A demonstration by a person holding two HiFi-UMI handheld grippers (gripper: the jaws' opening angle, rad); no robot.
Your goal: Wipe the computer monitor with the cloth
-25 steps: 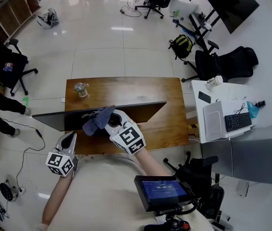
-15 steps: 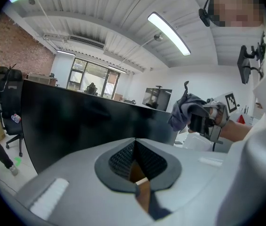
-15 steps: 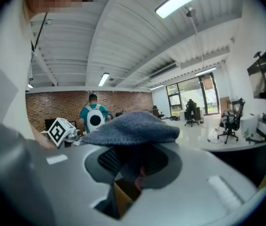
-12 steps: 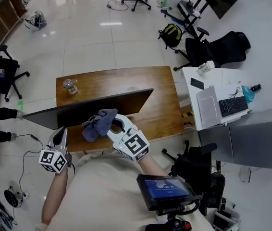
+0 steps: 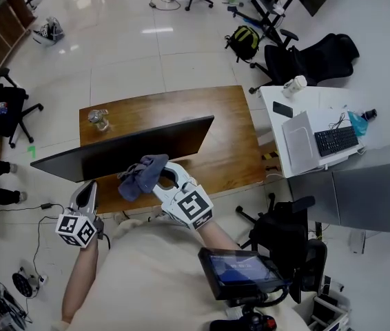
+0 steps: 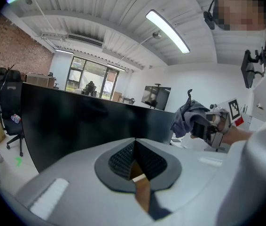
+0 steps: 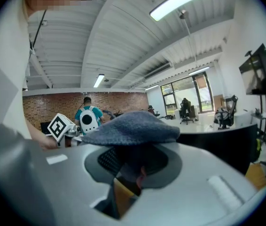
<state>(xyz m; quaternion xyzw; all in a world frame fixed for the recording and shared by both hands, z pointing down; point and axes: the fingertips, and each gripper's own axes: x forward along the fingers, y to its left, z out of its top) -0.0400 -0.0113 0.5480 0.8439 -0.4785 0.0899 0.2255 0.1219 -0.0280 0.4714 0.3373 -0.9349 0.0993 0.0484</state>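
Note:
The black computer monitor [image 5: 122,149] stands on the wooden desk [image 5: 222,136], its dark screen facing me. A blue-grey cloth [image 5: 142,174] is bunched in my right gripper [image 5: 155,178], which is shut on it and held just in front of the screen's lower middle. In the right gripper view the cloth [image 7: 132,127] drapes over the jaws, hiding the tips. My left gripper [image 5: 85,194] hangs lower left, below the monitor's left end, shut and empty. The left gripper view shows the screen [image 6: 86,126] ahead and the cloth [image 6: 189,117] at right.
A small glass jar [image 5: 99,118] sits at the desk's back left corner. A white table [image 5: 312,136] with a laptop and keyboard stands to the right, with office chairs [image 5: 312,57] beyond. A black device with a lit screen [image 5: 240,271] is at my waist.
The view has shifted a little. The right gripper with the cloth came back from the top edge of the monitor towards me and now holds in front of the screen. The left gripper stays low left.

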